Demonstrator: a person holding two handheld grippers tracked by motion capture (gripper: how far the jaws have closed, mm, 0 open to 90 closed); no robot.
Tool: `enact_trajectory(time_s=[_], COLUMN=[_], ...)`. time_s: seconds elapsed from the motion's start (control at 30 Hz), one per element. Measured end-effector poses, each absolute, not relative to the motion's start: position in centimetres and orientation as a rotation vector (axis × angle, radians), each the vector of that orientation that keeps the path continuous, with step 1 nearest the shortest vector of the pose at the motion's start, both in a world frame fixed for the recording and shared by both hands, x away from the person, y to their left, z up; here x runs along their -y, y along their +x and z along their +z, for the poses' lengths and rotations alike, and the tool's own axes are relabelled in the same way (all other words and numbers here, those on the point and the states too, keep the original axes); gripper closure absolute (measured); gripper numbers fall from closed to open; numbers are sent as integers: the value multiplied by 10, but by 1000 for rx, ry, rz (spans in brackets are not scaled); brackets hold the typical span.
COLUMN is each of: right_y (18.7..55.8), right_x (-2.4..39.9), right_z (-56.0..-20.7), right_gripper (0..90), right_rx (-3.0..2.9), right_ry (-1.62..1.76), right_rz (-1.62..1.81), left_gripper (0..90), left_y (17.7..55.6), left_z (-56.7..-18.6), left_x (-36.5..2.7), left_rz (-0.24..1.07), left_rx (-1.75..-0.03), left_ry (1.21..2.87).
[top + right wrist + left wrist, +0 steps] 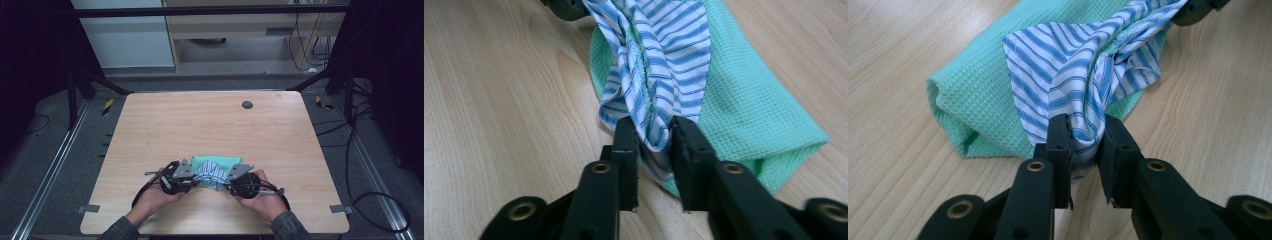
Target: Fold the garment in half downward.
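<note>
A blue-and-white striped cloth (210, 175) lies bunched on top of a folded mint-green waffle cloth (217, 161) near the table's front edge. My left gripper (196, 181) holds the striped cloth's left end and my right gripper (227, 186) holds its right end. In the left gripper view the jaws (1087, 135) are shut on a gathered fold of the striped cloth (1073, 70), with the green cloth (968, 100) under it. In the right gripper view the jaws (655, 132) pinch the other end of the striped cloth (669, 50) above the green cloth (749, 110).
The wooden table (210, 125) has a small black round insert (247, 104) near its far edge. A dark bar (210, 11) crosses above the far side. Cables lie on the floor at the right (360, 150).
</note>
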State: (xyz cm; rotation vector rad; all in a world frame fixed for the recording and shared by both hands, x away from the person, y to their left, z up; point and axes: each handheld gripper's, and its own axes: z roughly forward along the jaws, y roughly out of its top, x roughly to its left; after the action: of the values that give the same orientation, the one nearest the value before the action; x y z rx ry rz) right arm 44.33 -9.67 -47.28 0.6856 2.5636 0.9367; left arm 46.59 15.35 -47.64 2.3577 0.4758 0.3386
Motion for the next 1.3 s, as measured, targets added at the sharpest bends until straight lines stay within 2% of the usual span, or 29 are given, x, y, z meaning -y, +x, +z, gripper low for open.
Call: enact_trajectory(time_s=[0.1,0.17,0.37,0.53,0.57,0.63,0.7,0.77,0.87,1.03,1.13,1.3], right_y=[443,443,444,439,438,435,431,426,420,416,421,437], right_x=[98,98,98,98,98,97,100,106,118,145,160,176], right_z=[-473,-473,-470,-476,-479,-482,-482,-481,-480,-484,-487,-499], right_gripper=[836,853,859,842,819,737,612,521,372,211,149,74], right_rx=[-2569,-2569,-2559,-2579,-2597,-2609,-2600,-2575,-2539,-2454,-2409,-2302], right_ry=[672,657,625,608,606,599,607,639,699,809,914,1150], right_rz=[928,917,889,878,874,851,852,879,906,895,903,870], left_gripper=[807,831,843,825,801,692,552,494,357,178,124,79], left_y=[465,465,461,455,454,451,447,442,438,445,456,468], left_z=[-477,-478,-480,-487,-487,-489,-489,-488,-486,-483,-487,-498], left_x=[-154,-154,-153,-154,-155,-156,-162,-171,-184,-208,-223,-240], left_rz=[338,350,387,365,375,381,375,367,375,429,496,509], left_rx=[-481,-482,-470,-476,-482,-511,-555,-591,-636,-783,-883,-1000], left_ry=[2348,2350,2374,2376,2377,2359,2337,2297,2285,2246,2225,2180])
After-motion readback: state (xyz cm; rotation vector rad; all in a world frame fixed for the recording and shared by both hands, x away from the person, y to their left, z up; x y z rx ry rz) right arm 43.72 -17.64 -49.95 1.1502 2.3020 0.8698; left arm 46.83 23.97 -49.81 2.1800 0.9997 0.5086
